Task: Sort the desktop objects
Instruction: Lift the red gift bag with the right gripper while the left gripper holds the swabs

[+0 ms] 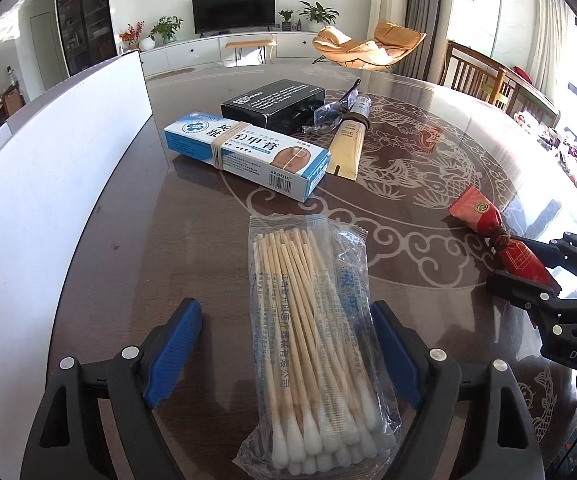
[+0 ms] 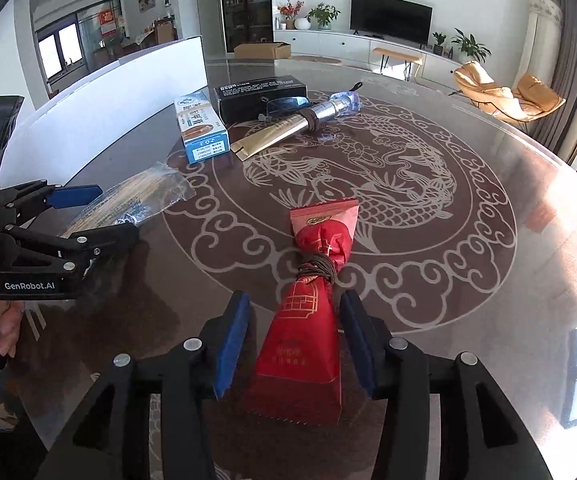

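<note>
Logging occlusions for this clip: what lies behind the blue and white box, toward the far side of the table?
Behind the blue-white box sits a black box, with glasses and a beige tube beside it. The black box's lower near edge is covered by the blue-white box.

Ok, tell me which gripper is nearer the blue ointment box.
Left. The left gripper straddles the swab packet just short of the blue ointment box; the right gripper straddles the red packet, farther off.

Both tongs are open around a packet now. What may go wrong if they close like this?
The left tongs straddle the cotton swab bag; its loose, slippery film may slide out or the thin sticks may bend. The right tongs flank the red packet below its tied waist, so squeezing may crush the contents or let it pivot.
</note>
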A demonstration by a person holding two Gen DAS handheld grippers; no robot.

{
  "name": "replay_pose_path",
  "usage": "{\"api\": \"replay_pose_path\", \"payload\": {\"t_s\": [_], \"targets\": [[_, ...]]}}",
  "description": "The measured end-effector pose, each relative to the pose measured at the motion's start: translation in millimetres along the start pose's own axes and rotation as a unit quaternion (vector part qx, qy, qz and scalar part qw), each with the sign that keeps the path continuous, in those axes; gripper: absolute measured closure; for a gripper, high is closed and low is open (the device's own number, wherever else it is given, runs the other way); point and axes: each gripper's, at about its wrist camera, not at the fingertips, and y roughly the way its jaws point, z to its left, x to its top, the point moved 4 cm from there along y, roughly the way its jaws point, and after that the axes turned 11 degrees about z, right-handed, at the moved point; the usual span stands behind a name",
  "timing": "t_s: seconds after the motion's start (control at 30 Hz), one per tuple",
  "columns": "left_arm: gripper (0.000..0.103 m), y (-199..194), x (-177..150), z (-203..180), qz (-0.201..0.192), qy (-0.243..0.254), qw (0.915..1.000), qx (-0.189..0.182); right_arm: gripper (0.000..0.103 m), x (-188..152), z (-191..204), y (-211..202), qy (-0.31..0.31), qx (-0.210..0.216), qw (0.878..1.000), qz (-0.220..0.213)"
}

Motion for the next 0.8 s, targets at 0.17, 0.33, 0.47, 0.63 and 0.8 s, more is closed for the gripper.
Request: {"api": "replay_pose_path", "payload": {"t_s": [0.17, 0.33, 0.47, 0.63, 0.8], "targets": [[0.017, 0.3, -1.8, -3.1, 0.003, 0.005, 0.9999, 0.014, 0.04, 3.7, 0.9, 0.0, 0.007, -0.007, 1.0, 0.003], [0.015, 1.4, -1.8, 0.4, 0.004, 0.003, 0.9998, 0.018, 0.017, 4.2, -12.8, 3.9, 0.04, -0.016, 0.999, 0.013], [0.004, 4.0, -1.8, 5.2, 0.014, -0.009, 0.9996, 0.022, 0.006, 4.5, -10.4, 7.7, 0.035, -0.023, 0.999, 0.02], [0.0, 5.5, -2.1, 6.7, 0.019, -0.012, 0.9995, 0.021, 0.0, 4.6, -12.2, 11.2, 0.038, -0.021, 0.999, 0.026], [0.0, 5.4, -2.1, 7.1, 0.019, -0.013, 0.9995, 0.021, 0.0, 4.7, -11.8, 11.3, 0.038, -0.021, 0.999, 0.027]]}}
